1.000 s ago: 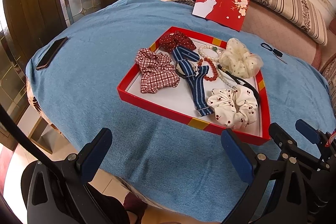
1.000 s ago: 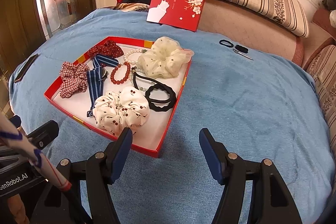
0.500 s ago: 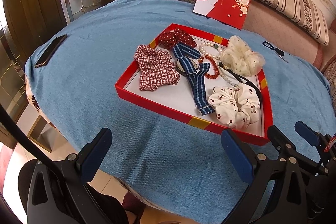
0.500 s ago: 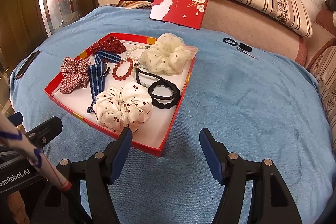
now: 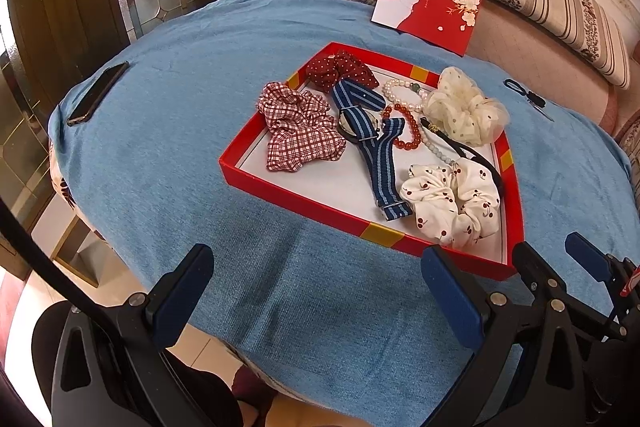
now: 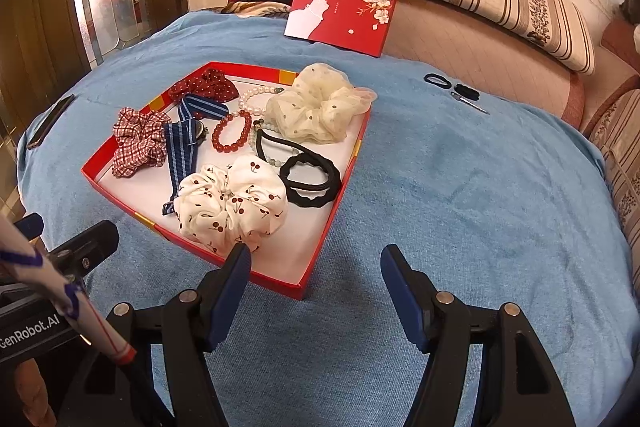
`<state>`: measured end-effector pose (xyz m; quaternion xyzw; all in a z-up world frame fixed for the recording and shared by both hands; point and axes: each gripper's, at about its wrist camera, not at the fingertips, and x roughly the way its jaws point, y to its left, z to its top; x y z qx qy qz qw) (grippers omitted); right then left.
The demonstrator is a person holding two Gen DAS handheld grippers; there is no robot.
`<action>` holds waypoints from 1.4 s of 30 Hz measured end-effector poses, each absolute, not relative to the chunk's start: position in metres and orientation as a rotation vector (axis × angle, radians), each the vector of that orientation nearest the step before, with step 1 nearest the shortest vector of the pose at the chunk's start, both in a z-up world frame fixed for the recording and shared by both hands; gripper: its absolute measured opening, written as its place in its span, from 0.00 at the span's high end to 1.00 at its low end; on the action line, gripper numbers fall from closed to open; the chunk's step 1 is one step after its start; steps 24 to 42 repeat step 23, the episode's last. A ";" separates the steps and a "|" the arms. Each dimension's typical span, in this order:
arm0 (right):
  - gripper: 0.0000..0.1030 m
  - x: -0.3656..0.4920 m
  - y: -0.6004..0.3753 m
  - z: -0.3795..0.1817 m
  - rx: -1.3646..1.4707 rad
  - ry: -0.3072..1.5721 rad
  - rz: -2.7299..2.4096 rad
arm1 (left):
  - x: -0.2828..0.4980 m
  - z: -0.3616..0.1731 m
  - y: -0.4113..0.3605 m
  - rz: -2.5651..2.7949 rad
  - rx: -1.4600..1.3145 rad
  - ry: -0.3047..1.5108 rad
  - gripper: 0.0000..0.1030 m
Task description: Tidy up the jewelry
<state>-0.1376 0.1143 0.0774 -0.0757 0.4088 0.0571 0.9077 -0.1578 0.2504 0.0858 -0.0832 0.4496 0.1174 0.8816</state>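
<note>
A: Tray (image 5: 296, 203) colour? Contents from 9 o'clock?

B: Red walls with yellow blocks, white floor. Red-white plaid scrunchie (image 5: 298, 131) at 9; dark red white-dotted scrunchie (image 5: 340, 69) at 11; cream dotted scrunchie (image 6: 316, 107) at 1.

A: Centre and 5 o'clock?

B: Navy strap with light-blue stripes (image 5: 378, 159); red bead bracelet (image 6: 232, 131); white scrunchie with red cherries (image 6: 230, 205); black hair tie (image 6: 310, 179).

A: Table (image 6: 460, 187)?

B: Blue cloth. Red lid (image 6: 344, 3), white cat and blossoms.

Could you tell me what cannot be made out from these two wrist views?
- Watch face: left wrist view, covered by its striped strap.
- Pale bead bracelet: right wrist view, partly under the cream scrunchie and black hair ties.
- Small items near the sofa: both views, too small to identify.
- Lid text: too small.
</note>
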 end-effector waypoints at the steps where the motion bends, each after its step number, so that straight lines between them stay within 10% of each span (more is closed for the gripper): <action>1: 0.31 -0.138 0.115 0.078 -0.155 0.843 0.120 | -0.157 0.086 0.250 0.245 -0.174 0.937 0.00; 42: 0.29 -0.163 0.064 0.099 -0.049 0.798 0.115 | -0.165 0.137 0.200 0.239 -0.055 0.858 0.00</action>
